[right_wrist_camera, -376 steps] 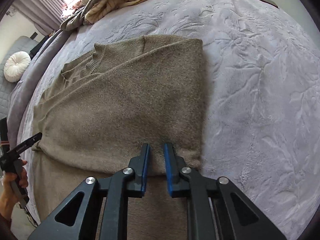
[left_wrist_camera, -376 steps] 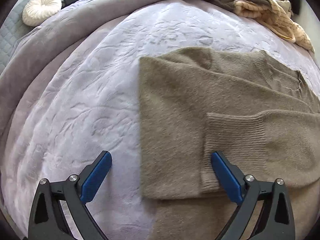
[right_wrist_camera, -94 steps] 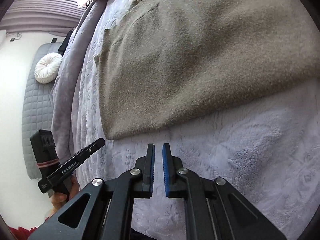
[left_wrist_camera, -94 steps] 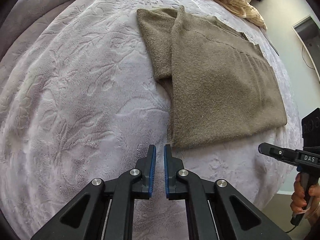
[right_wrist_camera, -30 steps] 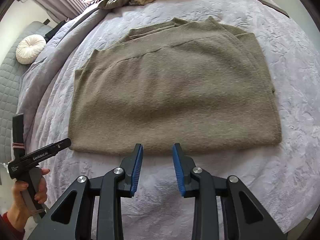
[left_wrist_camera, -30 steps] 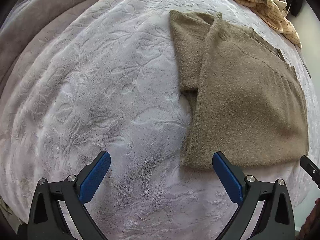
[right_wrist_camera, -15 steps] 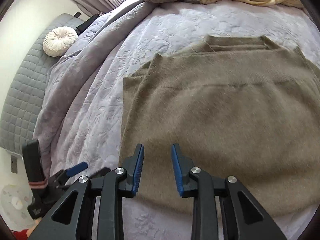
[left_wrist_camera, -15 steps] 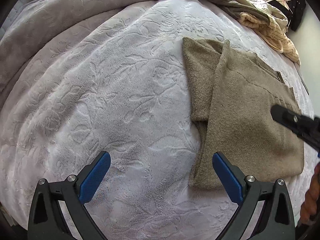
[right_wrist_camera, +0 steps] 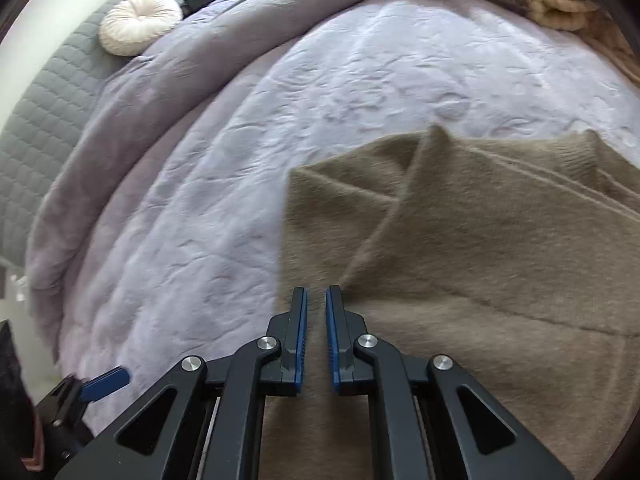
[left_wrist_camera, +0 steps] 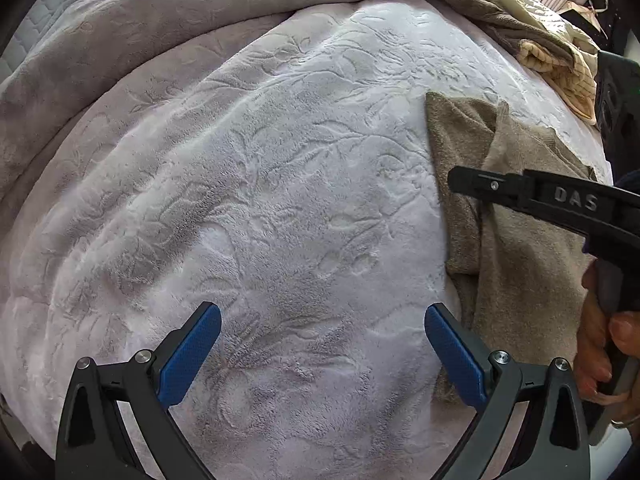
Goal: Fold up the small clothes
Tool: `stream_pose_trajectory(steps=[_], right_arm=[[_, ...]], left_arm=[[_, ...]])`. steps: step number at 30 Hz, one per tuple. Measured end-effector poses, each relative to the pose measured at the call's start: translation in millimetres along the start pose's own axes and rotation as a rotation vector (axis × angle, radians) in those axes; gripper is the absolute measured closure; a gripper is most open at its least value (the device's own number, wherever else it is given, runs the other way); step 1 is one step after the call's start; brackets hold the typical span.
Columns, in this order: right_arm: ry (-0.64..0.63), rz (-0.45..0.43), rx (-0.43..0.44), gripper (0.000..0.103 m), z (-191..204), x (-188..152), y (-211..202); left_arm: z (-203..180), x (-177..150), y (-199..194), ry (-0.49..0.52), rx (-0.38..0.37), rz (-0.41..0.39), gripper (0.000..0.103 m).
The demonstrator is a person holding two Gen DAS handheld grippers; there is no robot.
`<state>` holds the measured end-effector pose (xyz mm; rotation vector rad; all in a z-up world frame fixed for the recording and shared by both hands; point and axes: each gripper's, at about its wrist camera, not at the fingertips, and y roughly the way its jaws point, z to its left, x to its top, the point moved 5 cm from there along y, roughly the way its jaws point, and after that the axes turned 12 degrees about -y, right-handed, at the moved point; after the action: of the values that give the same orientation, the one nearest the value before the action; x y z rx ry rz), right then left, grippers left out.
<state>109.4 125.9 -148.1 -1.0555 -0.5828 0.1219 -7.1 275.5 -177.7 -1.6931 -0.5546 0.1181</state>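
A folded olive-brown knit sweater lies flat on the lilac embossed blanket, at the right of the left wrist view. My left gripper is wide open and empty, over bare blanket just left of the sweater's left edge. In the right wrist view the sweater fills the right half. My right gripper hovers over the sweater's left part with its blue pads nearly together and nothing between them. The right gripper's finger also shows in the left wrist view, above the sweater.
A heap of beige and olive clothes lies at the far right of the bed. A folded grey duvet runs along the far side. A round white cushion sits on a grey quilted headboard.
My right gripper moved left over the sweater's left part and its pads closed most of the way. My left gripper shifted left, still wide open, so the sweater sits further right.
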Motion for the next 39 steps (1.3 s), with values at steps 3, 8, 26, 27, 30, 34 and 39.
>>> stream_pose_trajectory(steps=[3, 8, 26, 27, 30, 34, 39], right_arm=[[-0.072, 0.015, 0.047, 0.093, 19, -5, -11], [0.022, -0.045, -0.048, 0.093, -24, -20, -62], [0.567, -0.121, -0.222, 0.073, -161, -174, -173], [0.568, -0.126, -0.21, 0.072, -158, -177, -174], [0.57, -0.111, -0.198, 0.071, -146, -191, -177], [0.568, -0.104, -0.209, 0.071, -147, -203, -184], [0.51, -0.154, -0.26, 0.087, -164, -187, -204]], left_arm=[[-10, 2, -7, 0.001, -0.019, -0.006, 0.001], [-22, 0, -13, 0.024, -0.035, -0.011, 0.001], [-62, -24, -9, 0.059, -0.014, 0.029, 0.001], [-65, -23, -8, 0.063, -0.016, 0.029, 0.001], [-69, -23, -11, 0.072, -0.03, 0.029, 0.001], [-85, -10, -22, 0.109, -0.102, 0.001, 0.001], [-133, 16, -36, 0.174, -0.334, 0.002, 0.021]])
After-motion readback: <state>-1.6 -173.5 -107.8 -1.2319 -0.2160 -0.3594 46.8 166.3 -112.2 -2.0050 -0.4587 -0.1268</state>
